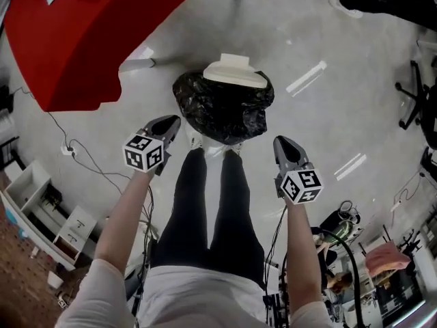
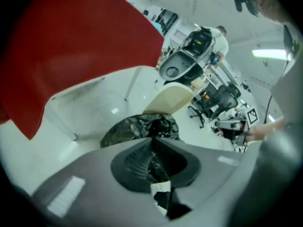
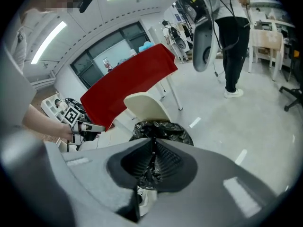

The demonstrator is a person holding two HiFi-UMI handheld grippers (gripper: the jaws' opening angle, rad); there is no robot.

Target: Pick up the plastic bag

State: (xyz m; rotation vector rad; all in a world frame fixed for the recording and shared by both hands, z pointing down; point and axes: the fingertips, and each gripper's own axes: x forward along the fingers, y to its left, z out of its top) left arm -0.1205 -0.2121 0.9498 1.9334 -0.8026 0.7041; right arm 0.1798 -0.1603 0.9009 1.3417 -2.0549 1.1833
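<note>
Left gripper [image 1: 173, 121] and right gripper [image 1: 281, 141], jaws closed and empty, point down toward plastic bag [image 1: 222, 108].

Right gripper [image 3: 152, 141], jaws nearly together, over black plastic bag [image 3: 166, 129] beside cream chair [image 3: 142, 107].

Glossy, crinkled plastic bag [image 1: 225, 113] (polished floor [image 1: 321, 39])

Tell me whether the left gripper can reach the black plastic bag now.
Probably yes: the left gripper hangs beside the plastic bag with nothing between them, though its jaws look closed and must open first.
</note>
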